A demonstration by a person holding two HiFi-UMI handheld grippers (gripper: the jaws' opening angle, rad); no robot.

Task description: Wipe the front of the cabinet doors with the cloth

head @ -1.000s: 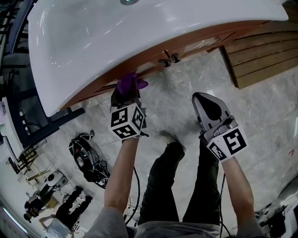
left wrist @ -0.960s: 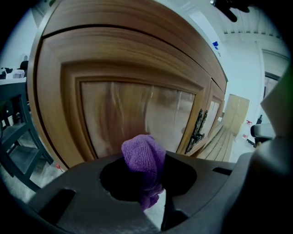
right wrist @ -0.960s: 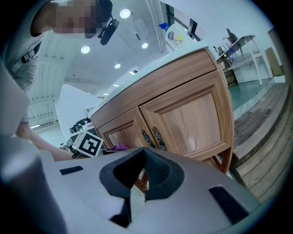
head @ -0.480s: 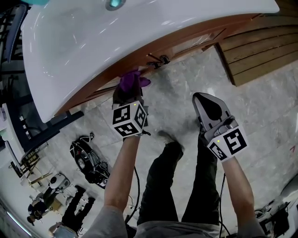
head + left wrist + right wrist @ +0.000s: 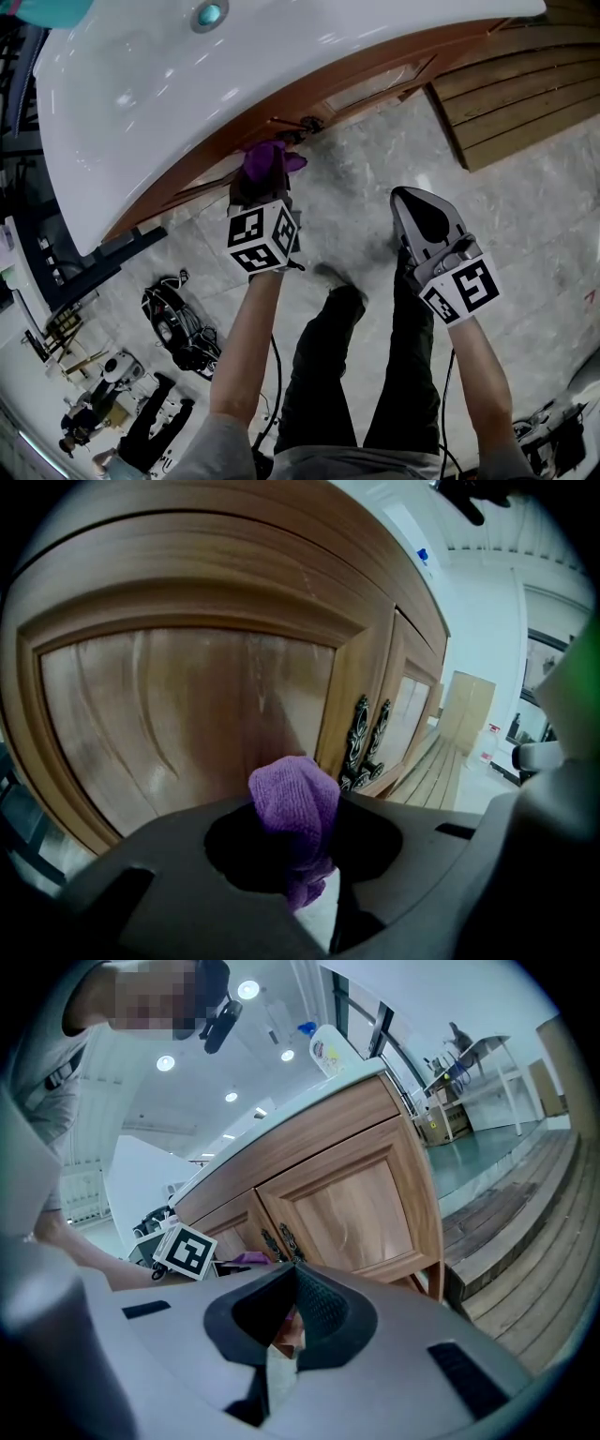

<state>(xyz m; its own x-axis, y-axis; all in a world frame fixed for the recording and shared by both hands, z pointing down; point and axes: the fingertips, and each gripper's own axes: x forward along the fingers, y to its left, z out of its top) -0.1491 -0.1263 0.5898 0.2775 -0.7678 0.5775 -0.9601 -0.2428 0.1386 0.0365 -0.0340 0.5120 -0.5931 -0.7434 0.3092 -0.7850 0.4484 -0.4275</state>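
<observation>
Purple cloth (image 5: 295, 803) sat bunched in the left gripper (image 5: 258, 186). Jaws were pinched down on it with only the cloth's thickness between them, and a wad poked out past the tips. The wad was up at the left cabinet door (image 5: 178, 714), low on the panel's right side, just beside the dark ornate handles (image 5: 362, 738) at the centre seam. From the head view it sat tucked under the overhang of the white basin top (image 5: 234, 75). It looked like contact with the wood, but neither angle confirmed it.

Step in hand, my read: mid-wipe on the left door, working near its inner edge. Nothing showed whether the right cabinet door (image 5: 412, 707) had been covered.

Next move, my read: press into the panel and sweep across the recessed face and frame. Then cross to the right door without snagging the cloth on the handles. The raised moulding round the panel would need the wad pushed into the corners.

Right gripper (image 5: 424, 217) hung over the stone floor (image 5: 525, 225), well apart from the cabinet. Its jaws were closed together with nothing in them. Idle, by the look of it.
</observation>
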